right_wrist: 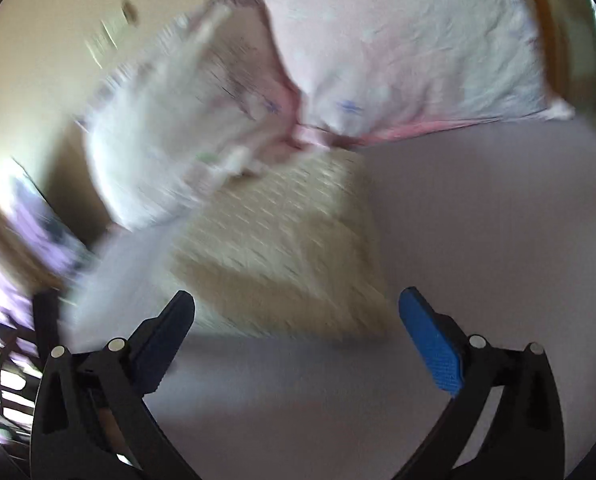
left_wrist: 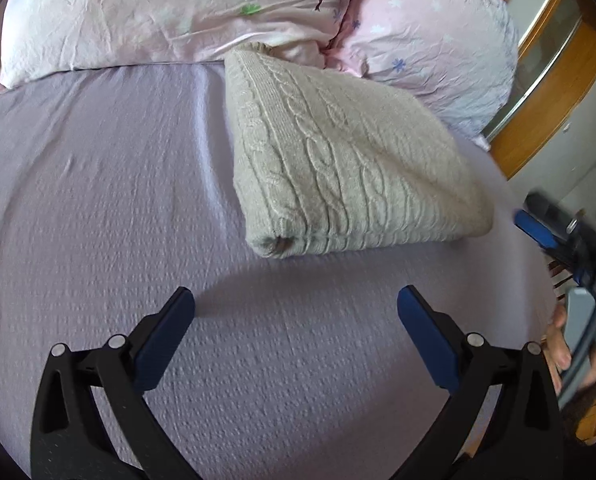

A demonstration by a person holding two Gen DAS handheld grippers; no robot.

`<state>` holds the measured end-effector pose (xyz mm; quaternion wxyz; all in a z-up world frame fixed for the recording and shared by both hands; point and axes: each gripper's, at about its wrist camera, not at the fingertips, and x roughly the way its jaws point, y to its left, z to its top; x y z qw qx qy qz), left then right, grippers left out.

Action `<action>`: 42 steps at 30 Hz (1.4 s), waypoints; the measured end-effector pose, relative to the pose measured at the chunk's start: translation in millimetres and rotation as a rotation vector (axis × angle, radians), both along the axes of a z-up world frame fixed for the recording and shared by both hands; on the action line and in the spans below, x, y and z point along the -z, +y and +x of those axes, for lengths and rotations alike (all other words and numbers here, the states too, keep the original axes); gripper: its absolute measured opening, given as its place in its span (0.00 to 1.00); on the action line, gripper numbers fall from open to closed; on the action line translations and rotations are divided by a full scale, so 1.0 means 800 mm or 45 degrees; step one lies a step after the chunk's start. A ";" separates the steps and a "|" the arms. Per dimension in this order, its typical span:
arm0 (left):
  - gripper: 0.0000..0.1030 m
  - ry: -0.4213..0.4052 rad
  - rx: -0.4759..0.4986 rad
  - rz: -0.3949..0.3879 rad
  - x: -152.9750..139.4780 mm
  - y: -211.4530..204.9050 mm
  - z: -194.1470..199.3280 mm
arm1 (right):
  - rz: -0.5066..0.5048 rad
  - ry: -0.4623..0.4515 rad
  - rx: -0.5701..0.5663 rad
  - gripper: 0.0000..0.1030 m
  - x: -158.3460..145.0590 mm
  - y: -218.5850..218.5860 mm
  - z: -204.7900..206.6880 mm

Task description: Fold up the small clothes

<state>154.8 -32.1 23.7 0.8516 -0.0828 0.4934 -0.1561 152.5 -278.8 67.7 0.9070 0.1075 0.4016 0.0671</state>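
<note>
A folded cream cable-knit sweater [left_wrist: 338, 160] lies on the lilac bed sheet [left_wrist: 117, 200], its far end touching the pillows. My left gripper [left_wrist: 295, 304] is open and empty, hovering over the sheet just in front of the sweater. My right gripper [right_wrist: 296, 306] is open and empty too, just in front of the same sweater [right_wrist: 281, 248]; that view is badly blurred. The right gripper also shows at the right edge of the left wrist view [left_wrist: 570, 248], beside the bed.
Two pink floral pillows [left_wrist: 169, 12] [left_wrist: 438, 48] lie along the head of the bed. A wooden bed frame [left_wrist: 554, 92] stands at the right. The bed's right edge [left_wrist: 534, 280] runs close to the sweater.
</note>
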 end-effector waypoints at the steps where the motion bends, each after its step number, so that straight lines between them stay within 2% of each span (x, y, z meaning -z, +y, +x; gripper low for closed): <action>1: 0.98 0.001 -0.002 0.029 0.000 -0.003 -0.001 | -0.137 0.038 0.025 0.99 0.008 0.011 0.000; 3: 0.98 -0.004 -0.010 0.071 0.001 -0.007 -0.002 | -0.242 0.073 0.032 0.99 0.025 0.017 0.000; 7: 0.98 -0.014 -0.086 0.174 0.004 -0.010 -0.001 | -0.261 0.143 -0.005 0.99 0.049 0.027 0.000; 10: 0.98 -0.004 -0.125 0.250 0.006 -0.012 0.003 | -0.306 0.154 -0.012 0.99 0.056 0.035 -0.003; 15: 0.98 0.001 -0.031 0.429 0.010 -0.032 0.006 | -0.369 0.164 0.001 0.99 0.062 0.048 -0.004; 19: 0.98 0.026 -0.031 0.396 0.011 -0.027 0.008 | -0.354 0.176 0.012 0.99 0.065 0.045 -0.003; 23: 0.98 0.017 -0.040 0.403 0.011 -0.027 0.007 | -0.283 0.201 0.005 0.99 0.068 0.039 -0.002; 29: 0.98 -0.004 -0.042 0.403 0.010 -0.030 0.006 | -0.291 0.192 -0.059 0.99 0.068 0.048 -0.005; 35: 0.98 -0.071 -0.040 0.393 0.011 -0.030 0.001 | -0.290 0.192 -0.065 0.99 0.068 0.048 -0.005; 42: 0.98 -0.089 -0.040 0.390 0.010 -0.030 0.001 | -0.289 0.192 -0.063 0.99 0.068 0.048 -0.005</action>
